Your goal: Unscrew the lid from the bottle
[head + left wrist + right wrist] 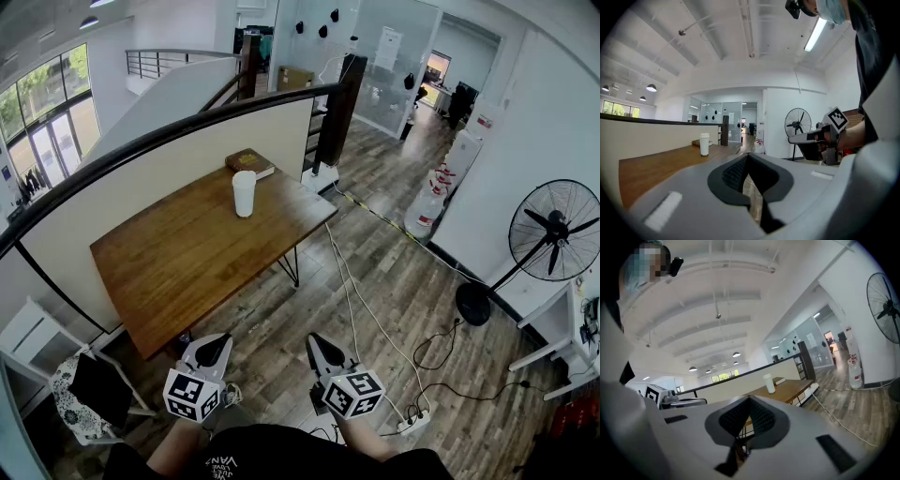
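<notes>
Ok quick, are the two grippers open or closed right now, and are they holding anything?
Left gripper: closed, holding nothing.
Right gripper: closed, holding nothing.

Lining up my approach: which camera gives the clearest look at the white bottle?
Head view: the bottle stands whole and unobstructed on the table. Both gripper views show it small and far off, side-on.

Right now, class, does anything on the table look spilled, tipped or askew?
Nothing stands out. The bottle stands upright on the table, the book lies flat behind it near the far edge, and nothing is spilled.
</notes>
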Demonstrator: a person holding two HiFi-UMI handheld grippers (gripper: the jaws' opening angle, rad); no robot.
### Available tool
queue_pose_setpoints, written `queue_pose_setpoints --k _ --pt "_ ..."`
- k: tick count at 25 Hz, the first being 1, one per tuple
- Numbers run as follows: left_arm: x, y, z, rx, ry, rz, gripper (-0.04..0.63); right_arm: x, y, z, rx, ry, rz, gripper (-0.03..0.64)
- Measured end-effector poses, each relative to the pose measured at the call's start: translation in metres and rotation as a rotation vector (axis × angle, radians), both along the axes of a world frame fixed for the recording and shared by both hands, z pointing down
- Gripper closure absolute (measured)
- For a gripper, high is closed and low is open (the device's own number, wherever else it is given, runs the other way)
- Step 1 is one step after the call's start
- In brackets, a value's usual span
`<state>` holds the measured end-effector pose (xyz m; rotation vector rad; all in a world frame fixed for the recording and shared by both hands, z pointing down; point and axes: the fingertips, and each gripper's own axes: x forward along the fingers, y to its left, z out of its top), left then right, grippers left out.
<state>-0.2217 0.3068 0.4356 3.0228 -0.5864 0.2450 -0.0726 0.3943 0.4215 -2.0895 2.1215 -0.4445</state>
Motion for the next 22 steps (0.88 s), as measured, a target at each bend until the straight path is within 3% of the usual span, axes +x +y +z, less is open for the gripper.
queue_pose_setpoints --k 4,8,9,10,11,12,13,22 --pt "0.003 0.003 -0.007 0.007 0.015 0.005 0.585 0.000 0.001 -0.002 0.009 -0.008 -0.007 0.604" --pt "0.008 0.008 -0.011 0.000 0.068 0.025 0.584 0.001 0.000 -0.010 0.089 -0.052 -0.043 0.603" --pt "0.010 0.010 -0.011 -0.005 0.078 0.029 0.584 0.002 0.000 -0.012 0.102 -0.060 -0.047 0.569" --pt "0.011 0.011 -0.010 -0.013 0.087 0.029 0.559 0.004 -0.001 -0.012 0.105 -0.064 -0.046 0.518" --pt "0.013 0.011 -0.009 -0.023 0.094 0.026 0.489 0.007 -0.002 -0.011 0.102 -0.067 -0.042 0.451" --pt "0.015 0.011 -0.007 -0.032 0.095 0.022 0.402 0.009 -0.004 -0.010 0.097 -0.068 -0.037 0.427" --pt "0.017 0.009 -0.004 -0.040 0.089 0.022 0.361 0.012 -0.006 -0.009 0.093 -0.072 -0.033 0.422" --pt "0.047 -0.051 0.018 -0.088 0.055 0.052 0.359 0.034 -0.060 0.013 0.030 -0.103 -0.016 0.413"
